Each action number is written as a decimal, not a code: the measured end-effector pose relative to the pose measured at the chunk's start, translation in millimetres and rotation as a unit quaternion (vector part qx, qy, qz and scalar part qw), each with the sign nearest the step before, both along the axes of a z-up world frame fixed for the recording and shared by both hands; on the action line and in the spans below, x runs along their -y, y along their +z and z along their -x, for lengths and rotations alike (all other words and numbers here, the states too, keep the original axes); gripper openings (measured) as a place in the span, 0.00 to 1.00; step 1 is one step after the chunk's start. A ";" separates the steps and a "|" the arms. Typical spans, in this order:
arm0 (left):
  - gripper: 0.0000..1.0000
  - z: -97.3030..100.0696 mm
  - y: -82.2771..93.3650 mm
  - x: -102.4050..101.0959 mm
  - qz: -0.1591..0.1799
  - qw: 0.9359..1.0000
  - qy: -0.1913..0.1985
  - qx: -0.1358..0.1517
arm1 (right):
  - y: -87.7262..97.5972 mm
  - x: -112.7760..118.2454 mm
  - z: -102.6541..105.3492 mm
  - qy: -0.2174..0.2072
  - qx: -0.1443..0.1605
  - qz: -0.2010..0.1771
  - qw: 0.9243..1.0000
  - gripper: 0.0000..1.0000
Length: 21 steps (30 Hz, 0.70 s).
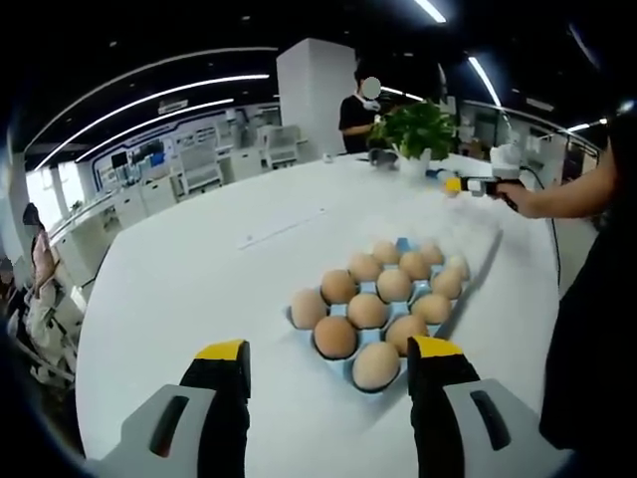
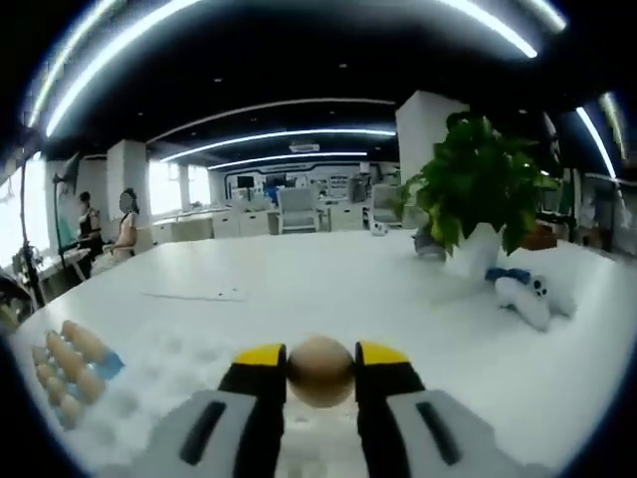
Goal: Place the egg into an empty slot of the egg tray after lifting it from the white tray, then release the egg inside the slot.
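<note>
A blue egg tray [image 1: 350,370] lies on the white round table, holding several brown eggs [image 1: 367,311]; a bare blue patch shows at its far end [image 1: 403,243]. My left gripper [image 1: 328,351] hovers open just short of the tray's near end, nothing between its jaws. My right gripper [image 2: 320,358] is shut on a brown egg [image 2: 320,370], held above the table. In the left gripper view the right gripper [image 1: 468,185] is far off to the right, beyond the tray, in a person's hand. The right gripper view has the egg tray [image 2: 107,364] at its lower left.
A potted green plant [image 2: 478,189] in a white pot stands on the table's far side, with a white and blue object [image 2: 523,289] beside it. A pale flat tray [image 1: 476,244] adjoins the egg tray's right side. People stand beyond the table [image 1: 356,115].
</note>
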State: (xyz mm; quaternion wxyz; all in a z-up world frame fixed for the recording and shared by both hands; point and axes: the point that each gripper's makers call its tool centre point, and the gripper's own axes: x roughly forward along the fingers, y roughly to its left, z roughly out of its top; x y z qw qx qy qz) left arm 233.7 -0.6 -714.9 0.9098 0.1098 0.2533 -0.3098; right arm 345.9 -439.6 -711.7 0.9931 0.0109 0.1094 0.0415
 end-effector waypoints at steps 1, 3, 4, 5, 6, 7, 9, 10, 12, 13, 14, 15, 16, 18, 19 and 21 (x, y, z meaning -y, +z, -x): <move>0.64 -0.3 0.3 0.1 0.001 1.000 0.000 0.001 | 3.3 -9.6 -0.6 0.010 0.003 -0.007 1.000 0.26; 0.65 -0.4 0.5 0.1 0.001 1.000 0.000 0.001 | 5.8 -22.7 -1.2 0.027 0.005 -0.016 1.000 0.26; 0.65 -0.4 0.6 0.0 0.002 1.000 0.000 0.001 | 6.9 -28.5 -1.4 0.034 0.007 -0.019 0.999 0.26; 0.66 -0.2 0.4 0.2 0.004 1.000 0.000 0.000 | 7.5 -48.8 -1.3 0.059 0.004 -0.027 0.998 0.26; 0.68 0.0 0.1 0.1 0.006 1.000 0.000 -0.001 | 7.7 -58.8 -1.0 0.072 0.003 -0.035 0.997 0.26; 0.70 0.6 -0.6 0.5 0.010 1.000 0.002 -0.006 | 7.8 -66.7 -0.7 0.084 0.003 -0.030 0.996 0.26; 0.69 1.9 -2.0 1.2 0.003 1.000 -0.002 -0.008 | 9.3 -86.2 -0.4 0.113 0.006 -0.016 0.993 0.26; 0.70 2.1 -1.6 1.8 0.004 1.000 -0.003 -0.007 | 9.4 -95.1 0.2 0.123 0.004 -0.023 0.992 0.26; 0.70 2.6 -1.3 2.3 0.007 1.000 -0.003 -0.008 | 9.8 -114.6 1.4 0.148 0.004 -0.021 0.989 0.26; 0.69 2.5 -1.7 1.8 0.006 1.000 -0.002 -0.008 | 8.9 -126.1 2.8 0.161 0.001 -0.030 0.987 0.26; 0.69 2.6 -2.0 1.2 0.006 1.000 -0.002 -0.008 | 7.6 -133.7 3.8 0.173 0.000 -0.025 0.985 0.26; 0.69 2.7 -2.1 1.1 0.008 1.000 -0.001 -0.008 | 5.5 -139.8 4.9 0.184 -0.003 -0.020 0.983 0.26; 0.69 2.9 -2.0 1.3 0.010 1.000 0.000 -0.009 | 2.6 -148.1 4.9 0.195 -0.003 -0.010 0.981 0.26; 0.69 3.3 -2.2 1.1 0.009 1.000 0.000 -0.009 | -1.5 -160.4 6.0 0.214 -0.009 -0.014 0.977 0.26; 0.69 3.7 -2.5 1.2 0.009 1.000 -0.001 -0.009 | -2.9 -167.4 6.0 0.218 -0.007 -0.012 0.976 0.26; 0.69 3.9 -2.8 0.9 0.010 1.000 0.001 -0.010 | -6.7 -182.1 6.9 0.237 -0.013 -0.010 0.971 0.26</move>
